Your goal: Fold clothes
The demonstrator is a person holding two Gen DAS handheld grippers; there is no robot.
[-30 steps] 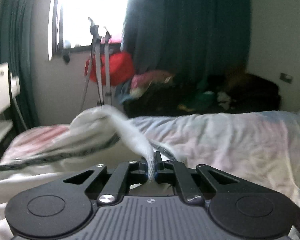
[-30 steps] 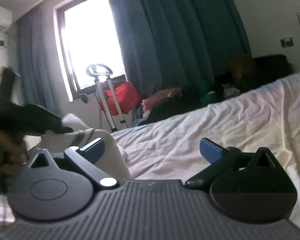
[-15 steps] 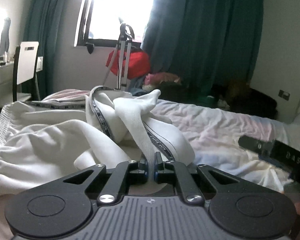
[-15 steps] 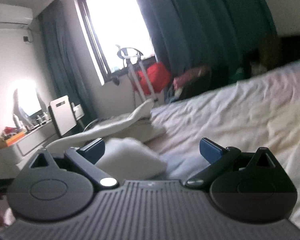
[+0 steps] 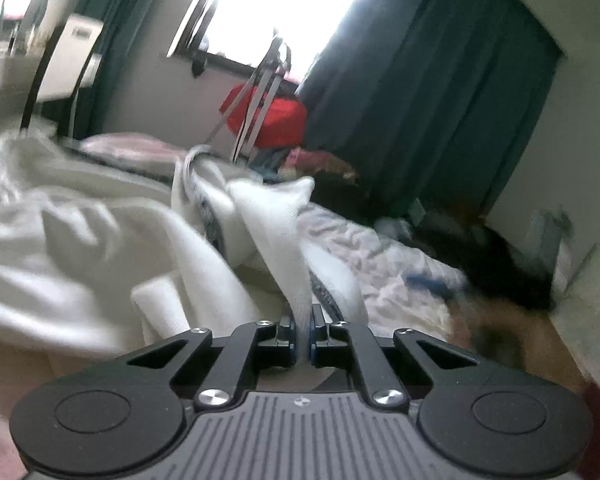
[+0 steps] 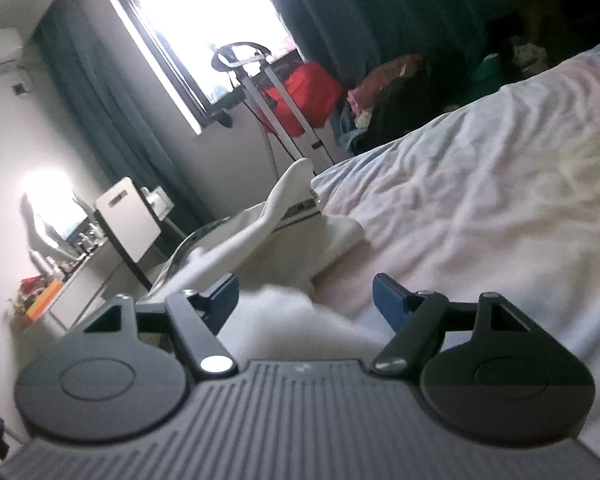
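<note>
The left gripper [image 5: 301,334], jaws pinched on a ribbed strip of the white garment [image 5: 112,240] heaped at left-centre on the bed [image 6: 480,216], should pull taut while the right gripper [image 6: 304,300] (jaws wide, empty) takes another edge.

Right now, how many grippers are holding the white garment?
1. The left gripper is shut on a strip of the white garment. The right gripper is open above another part of it, gripping nothing.

White garment [image 5: 100,240] with dark-patterned trim, crumpled, heaped on bed
</note>
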